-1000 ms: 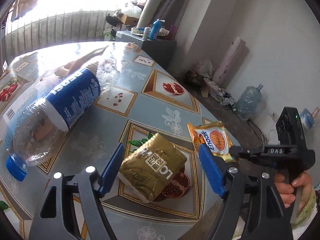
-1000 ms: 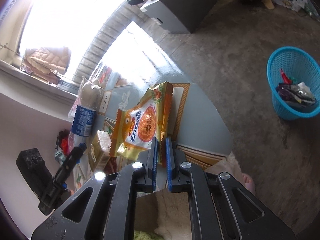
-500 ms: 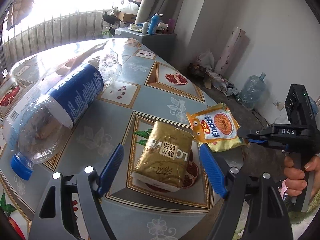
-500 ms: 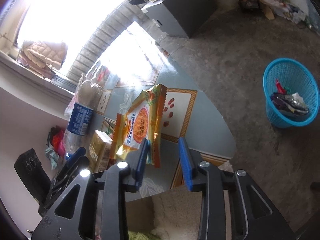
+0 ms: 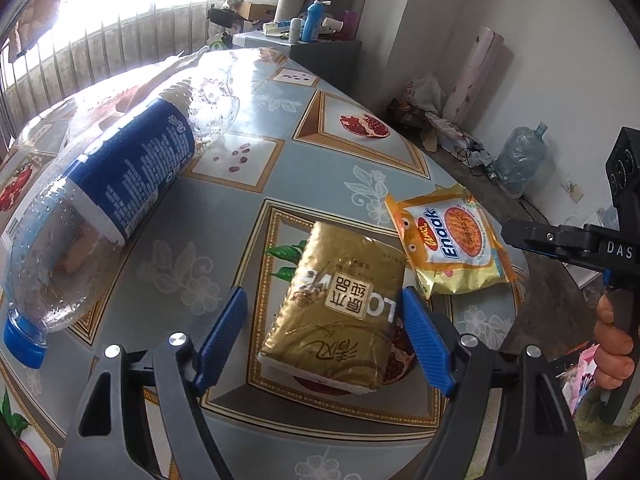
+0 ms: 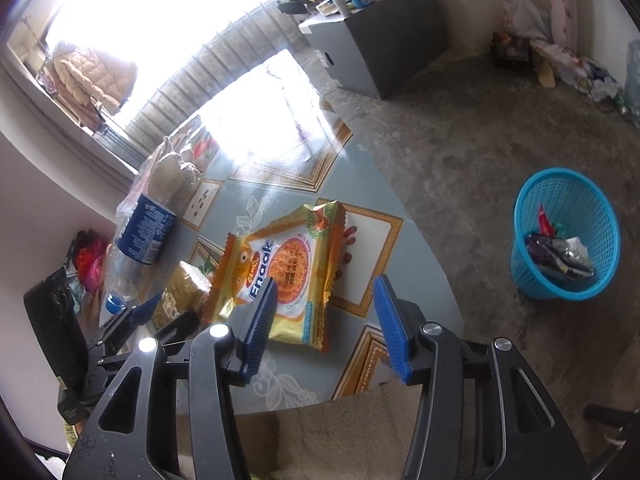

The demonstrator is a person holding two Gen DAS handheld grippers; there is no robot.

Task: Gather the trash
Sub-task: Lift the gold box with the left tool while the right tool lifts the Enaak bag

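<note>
A gold tissue pack (image 5: 340, 312) lies on the patterned table (image 5: 280, 128), between the spread jaws of my open left gripper (image 5: 326, 340). An orange Enaak snack packet (image 5: 448, 244) lies flat to its right near the table edge; in the right wrist view the packet (image 6: 284, 276) sits just ahead of my open, empty right gripper (image 6: 326, 324). An empty Pepsi bottle (image 5: 112, 196) with a blue cap lies on its side at the left. A blue trash basket (image 6: 564, 236) holding wrappers stands on the floor to the right.
The table edge curves close to the snack packet. A grey cabinet (image 6: 380, 52) with bottles on top stands at the back. A large water jug (image 5: 520, 160) and clutter lie along the far wall. A fluffy cream cushion (image 6: 340, 440) lies below the right gripper.
My right gripper was shut on the snack packet, then opened and let it go; the packet now lies flat on the table. My left gripper stayed open over the tissue pack.
</note>
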